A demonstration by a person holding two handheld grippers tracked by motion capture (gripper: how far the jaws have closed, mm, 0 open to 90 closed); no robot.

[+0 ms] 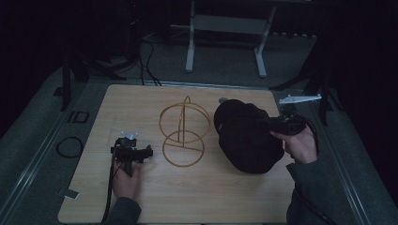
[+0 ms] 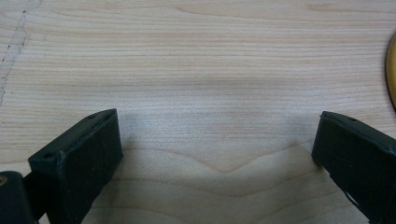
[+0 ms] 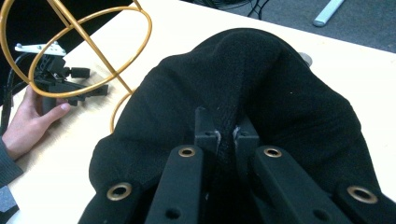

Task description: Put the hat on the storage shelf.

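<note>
- a black hat [image 1: 244,136] is being seen lying on the light wooden bench [image 1: 141,197], right of centre in the high view, with its far edge near the bench's back edge.
- the right claw [image 3: 227,133] is being held pressed together on a fold of the black hat's fabric; in the right gripper view the cloth is being pinched between the two black jaws, bunched up in a narrow ridge.
- the right claw [image 1: 270,124] is being carried at the hat's right side in the high view, with the right hand [image 1: 300,145] wrapped around its body.
- a gold wire stand [image 1: 184,133] is being seen upright on the bench just left of the hat; it is made of a flat ring at the base, an upright ring above it and a thin hooped post between them. whether hat and stand are touching cannot be told.
- the left claw [image 2: 215,154] is being held spread wide, with only bare wood grain between its jaws; nothing is being gripped.
- the left claw [image 1: 133,151] is being rested low over the bench, left of the stand's base ring and apart from it, with the left hand [image 1: 126,180] behind it.
- in the left gripper view a sliver of the gold ring [image 2: 390,70] is being caught at the right edge.
</note>
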